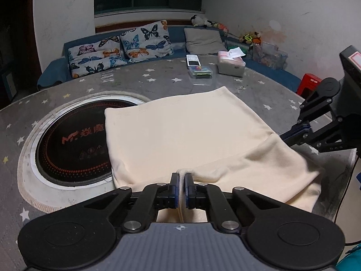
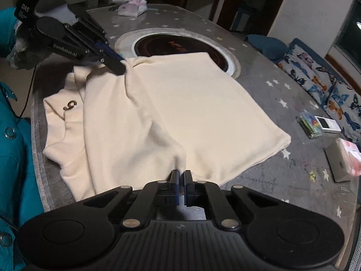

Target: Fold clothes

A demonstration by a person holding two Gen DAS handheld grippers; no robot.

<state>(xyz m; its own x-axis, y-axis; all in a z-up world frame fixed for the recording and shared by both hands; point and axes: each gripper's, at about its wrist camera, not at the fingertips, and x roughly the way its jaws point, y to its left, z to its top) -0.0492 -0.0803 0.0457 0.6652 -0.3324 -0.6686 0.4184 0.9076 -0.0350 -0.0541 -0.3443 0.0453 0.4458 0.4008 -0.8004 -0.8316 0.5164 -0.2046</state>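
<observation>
My left gripper (image 1: 181, 176) and right gripper (image 2: 181, 174) each have jaws clamped on a pinch of the cream garment (image 2: 180, 103), spread on the table (image 2: 282, 176) (partly over the inset cooktop (image 2: 180, 45)). I'd lift both evenly, probably folding away from me.

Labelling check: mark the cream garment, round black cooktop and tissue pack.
Cream fabric garment (image 2: 191, 113), right wrist view, flat folded panel.
Round black cooktop (image 1: 67, 146), left wrist view, glass face.
Pink tissue pack (image 1: 231, 64), left wrist view, front side.

"DAS", "GenRobot.AI" on left tool (image 2: 117, 64); "MF" on cooktop (image 1: 74, 144).
</observation>
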